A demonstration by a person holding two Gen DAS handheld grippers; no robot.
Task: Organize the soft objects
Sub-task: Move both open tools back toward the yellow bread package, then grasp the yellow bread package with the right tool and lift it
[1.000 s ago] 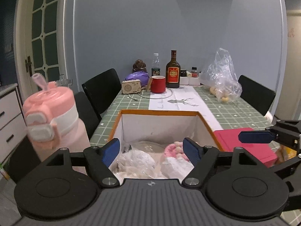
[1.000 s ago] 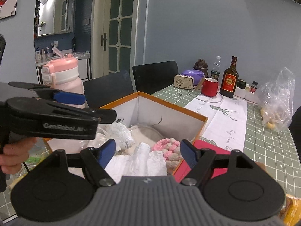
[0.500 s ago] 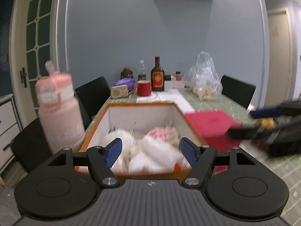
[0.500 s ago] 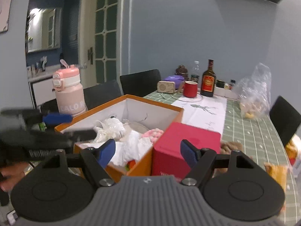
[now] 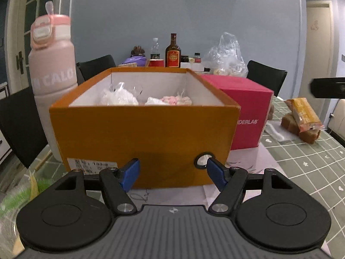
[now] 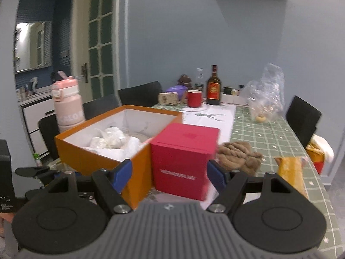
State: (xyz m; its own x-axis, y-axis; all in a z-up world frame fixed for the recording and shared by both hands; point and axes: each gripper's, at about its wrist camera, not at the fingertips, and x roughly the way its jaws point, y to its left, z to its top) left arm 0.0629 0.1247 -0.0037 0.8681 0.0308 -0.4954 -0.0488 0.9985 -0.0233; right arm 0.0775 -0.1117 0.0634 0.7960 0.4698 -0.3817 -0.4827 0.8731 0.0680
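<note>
One orange cardboard box (image 5: 144, 138) holds white plastic-wrapped soft bundles (image 5: 119, 96) and a pink-white plush (image 5: 176, 100); one closed red box (image 6: 183, 159) stands beside it (touching). Left gripper (image 5: 172, 172) and right gripper (image 6: 168, 173) both gape empty. One brown plush (image 6: 239, 155) lies on the table (image 6: 269, 138).

Left wrist view: near wall of the open orange cardboard box (image 5: 142, 138) hides most of its contents; only the tops of white plastic-wrapped soft bundles (image 5: 119, 96) and a pink-and-white knobbly soft item (image 5: 175, 100) show above the rim. White label (image 5: 91, 165) on the box front: print too small to read, lower part covered by the hand-held gripper body. Lettering on the magenta cube-shaped carton (image 5: 248, 116) cut off by the box corner. A dark blurred bar (image 5: 327, 87) enters from the right edge; what it is cannot be told.

Right wrist view: whole frame softly blurred. Yellow-orange crinkled packet (image 6: 291, 172) partly behind the gripper body. Black object (image 6: 5, 172) cut by the left edge.
</note>
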